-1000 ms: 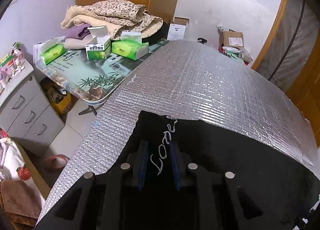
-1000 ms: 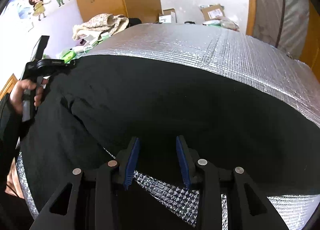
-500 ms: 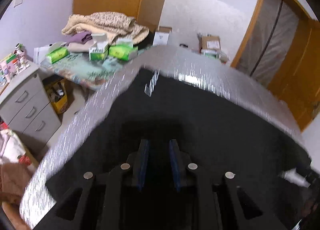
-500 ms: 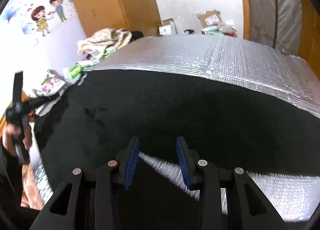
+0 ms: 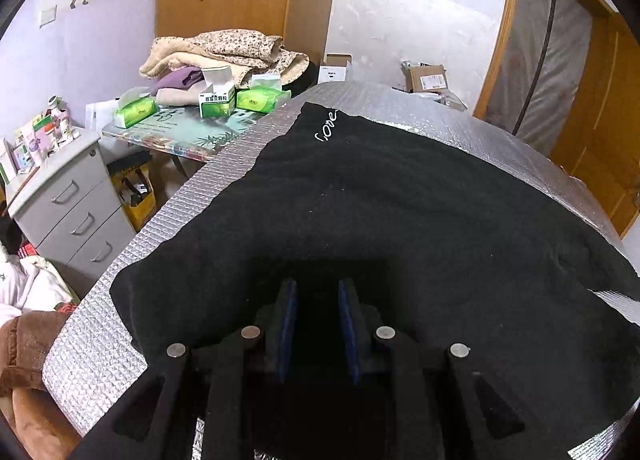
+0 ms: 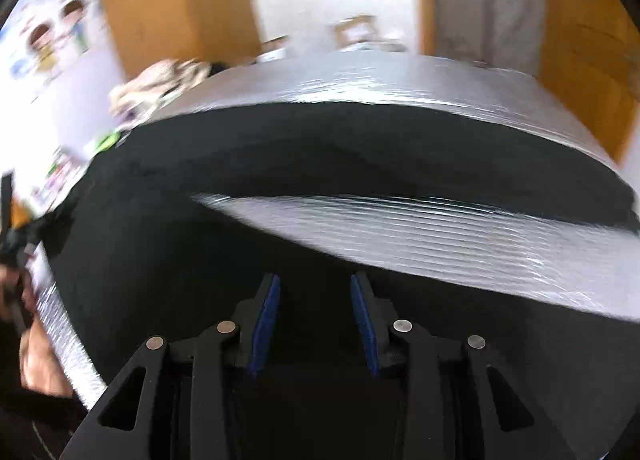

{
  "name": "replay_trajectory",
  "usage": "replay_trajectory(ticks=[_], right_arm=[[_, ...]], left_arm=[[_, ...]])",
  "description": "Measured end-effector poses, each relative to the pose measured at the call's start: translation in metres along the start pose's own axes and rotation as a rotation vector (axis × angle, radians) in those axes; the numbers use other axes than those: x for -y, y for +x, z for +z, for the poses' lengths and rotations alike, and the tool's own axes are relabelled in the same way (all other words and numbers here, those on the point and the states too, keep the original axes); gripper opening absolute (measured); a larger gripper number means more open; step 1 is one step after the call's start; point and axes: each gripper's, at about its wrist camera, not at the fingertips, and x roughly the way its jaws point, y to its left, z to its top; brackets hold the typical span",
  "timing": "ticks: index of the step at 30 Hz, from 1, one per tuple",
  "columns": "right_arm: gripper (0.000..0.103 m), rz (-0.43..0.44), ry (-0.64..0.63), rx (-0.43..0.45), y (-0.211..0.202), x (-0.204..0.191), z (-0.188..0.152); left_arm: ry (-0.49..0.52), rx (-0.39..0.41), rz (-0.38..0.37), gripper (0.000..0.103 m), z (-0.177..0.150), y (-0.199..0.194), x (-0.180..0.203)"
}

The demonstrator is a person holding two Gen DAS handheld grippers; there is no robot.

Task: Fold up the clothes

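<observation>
A black garment (image 5: pixel 400 200) with white lettering (image 5: pixel 326 126) at its far left corner lies spread over the silver quilted mat (image 5: pixel 400 100). My left gripper (image 5: pixel 318 300) sits at its near edge, shut on the black cloth. The right wrist view is blurred. There the garment (image 6: pixel 360 148) forms a far band and a near flap, with a strip of mat (image 6: pixel 440 236) between. My right gripper (image 6: pixel 316 288) is over the near flap, its jaws wide and closing, with black cloth between them. The left gripper (image 6: pixel 10 228) and a hand show at the far left.
A side table left of the mat carries green tissue boxes (image 5: pixel 136 112) and piled blankets (image 5: pixel 224 48). A grey drawer cabinet (image 5: pixel 68 196) stands at the left. Cardboard boxes (image 5: pixel 426 76) lie beyond the mat. A wooden door frame (image 5: pixel 592 100) is at the right.
The left gripper drew back along the mat, and the lettering that was at its fingertips now lies far off. The right gripper moved from the hem over bare mat onto the black flap.
</observation>
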Motion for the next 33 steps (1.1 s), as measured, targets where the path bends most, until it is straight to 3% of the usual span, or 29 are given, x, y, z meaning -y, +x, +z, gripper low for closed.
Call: replay_trajectory(ticks=[6, 12, 18, 27, 33], right_arm=[[0.037, -0.016, 0.174, 0.022, -0.016, 0.047, -0.013], [0.040, -0.081, 0.077, 0.006, -0.013, 0.035, -0.013], [0.041, -0.157, -0.003, -0.014, -0.007, 0.021, -0.015], [0.041, -0.149, 0.011, -0.004, -0.006, 0.026, -0.015], [0.041, -0.148, 0.010, 0.000, -0.005, 0.025, -0.015]], left_arm=[[0.000, 0.021, 0.019, 0.023, -0.010, -0.008, 0.002], [0.006, -0.010, 0.082, 0.023, -0.006, -0.017, 0.019], [0.065, 0.021, 0.058, 0.023, -0.004, -0.031, 0.055], [0.112, -0.039, 0.047, 0.023, -0.015, -0.010, 0.080], [0.149, -0.014, 0.067, 0.023, -0.025, -0.008, 0.084]])
